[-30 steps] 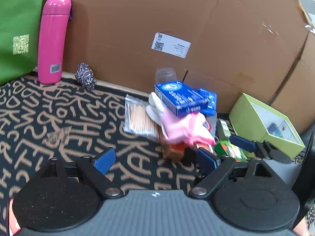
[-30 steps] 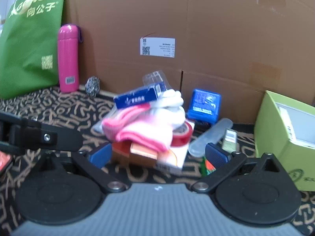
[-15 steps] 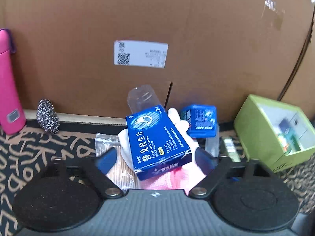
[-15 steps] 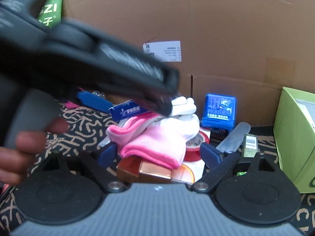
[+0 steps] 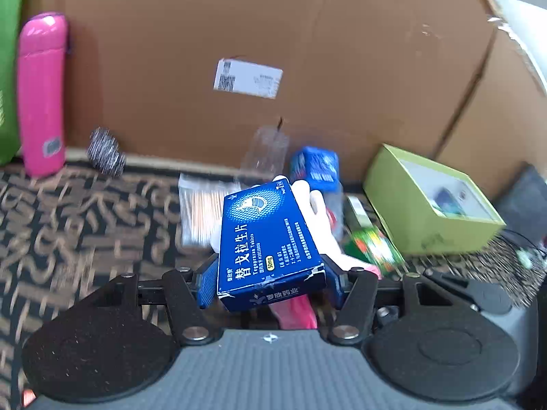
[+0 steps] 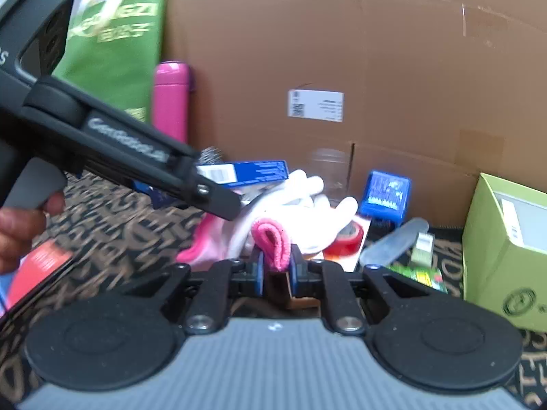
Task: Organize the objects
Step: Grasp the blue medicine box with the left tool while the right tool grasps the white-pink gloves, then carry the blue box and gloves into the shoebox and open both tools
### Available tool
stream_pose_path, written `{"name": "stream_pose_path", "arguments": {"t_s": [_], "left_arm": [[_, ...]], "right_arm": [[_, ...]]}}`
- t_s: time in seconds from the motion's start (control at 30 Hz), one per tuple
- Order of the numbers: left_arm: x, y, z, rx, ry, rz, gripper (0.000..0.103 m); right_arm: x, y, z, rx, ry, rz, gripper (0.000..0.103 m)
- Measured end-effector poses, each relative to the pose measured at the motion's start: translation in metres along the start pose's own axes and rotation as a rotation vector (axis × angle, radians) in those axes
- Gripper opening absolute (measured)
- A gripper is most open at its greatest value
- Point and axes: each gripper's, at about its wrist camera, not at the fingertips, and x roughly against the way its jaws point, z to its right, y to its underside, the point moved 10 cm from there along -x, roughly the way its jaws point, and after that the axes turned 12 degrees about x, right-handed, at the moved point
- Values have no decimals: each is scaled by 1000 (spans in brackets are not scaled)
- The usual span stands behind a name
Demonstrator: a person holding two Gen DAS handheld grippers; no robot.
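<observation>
My left gripper (image 5: 270,282) is shut on a blue medicine box (image 5: 268,239) and holds it above the pile. The box also shows in the right wrist view (image 6: 253,172), held by the left gripper (image 6: 212,191). My right gripper (image 6: 276,270) is shut on the pink cuff of a pink and white glove (image 6: 273,242) on top of the pile. Under the glove lie a red tape roll (image 6: 345,239) and an orange-brown box (image 6: 301,302).
A pink bottle (image 5: 41,95), a steel scourer (image 5: 104,152), a bag of cotton swabs (image 5: 198,212), a small blue box (image 5: 316,169), a clear cup (image 5: 266,147) and a green carton (image 5: 430,201) stand before a cardboard wall (image 5: 239,34). A green bag (image 6: 116,51) stands at left.
My left gripper has closed on the blue medicine box and lifted it off the glove. My right gripper has closed on the glove's pink cuff.
</observation>
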Motion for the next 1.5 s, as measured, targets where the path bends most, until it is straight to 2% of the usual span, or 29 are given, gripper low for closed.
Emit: {"name": "stream_pose_path", "arguments": {"t_s": [0.17, 0.27, 0.3, 0.33, 0.37, 0.4, 0.43, 0.5, 0.6, 0.7, 0.8, 0.87, 0.9, 0.93, 0.97, 1.07, 1.1, 1.13, 1.27, 1.3, 1.4, 1.5], "left_arm": [[27, 61, -17, 11, -3, -78, 63], [33, 84, -33, 27, -76, -107, 64], [36, 87, -36, 37, -86, -103, 68], [39, 87, -39, 47, -87, -90, 73], [40, 84, -39, 55, -85, -73, 74], [40, 80, -40, 56, -86, -57, 76], [38, 76, -40, 52, -95, -44, 79], [35, 71, -41, 29, -117, -26, 81], [29, 70, -45, -6, -155, -38, 81], [31, 74, -49, -31, -140, -56, 78], [35, 70, -59, -17, -174, -36, 78], [33, 68, -66, 12, -182, -41, 78], [32, 68, -67, 30, -179, -48, 78], [31, 68, -67, 46, -168, -56, 78], [30, 67, -66, 51, -158, -57, 78], [26, 67, -61, 31, -168, -48, 81], [23, 67, -60, 19, -180, -48, 81], [21, 67, -59, 0, -189, -48, 82], [13, 70, -54, -108, -215, -52, 82], [12, 71, -52, -134, -209, -54, 80], [12, 74, -48, -195, -222, -44, 58], [12, 74, -41, -175, -179, -63, 58]], "right_arm": [[47, 29, -28, 75, -57, -67, 14], [64, 49, -36, 96, -60, -156, 16], [66, 54, -37, 80, -72, -188, 28], [69, 55, -38, 51, -84, -197, 55], [72, 54, -38, 19, -89, -187, 72], [73, 50, -38, -16, -93, -166, 97], [74, 47, -38, -35, -93, -146, 101], [68, 39, -37, -48, -74, -130, 102], [51, 39, -32, -104, -23, -169, 103], [30, 40, -32, -219, -52, -189, 103], [16, 37, -32, -315, -86, -180, 103], [8, 34, -32, -331, -82, -163, 103], [6, 33, -33, -308, -76, -152, 100], [4, 35, -34, -270, -57, -158, 90], [1, 38, -36, -234, -35, -171, 85], [5, 44, -35, -169, 5, -174, 55], [8, 43, -33, -158, 15, -172, 39], [10, 44, -30, -155, 19, -171, 32], [23, 49, -26, -168, 3, -166, 17], [27, 49, -25, -166, 2, -159, 15], [43, 43, -23, -159, 10, -133, 14], [58, 36, -17, -161, 21, -100, 14]]}}
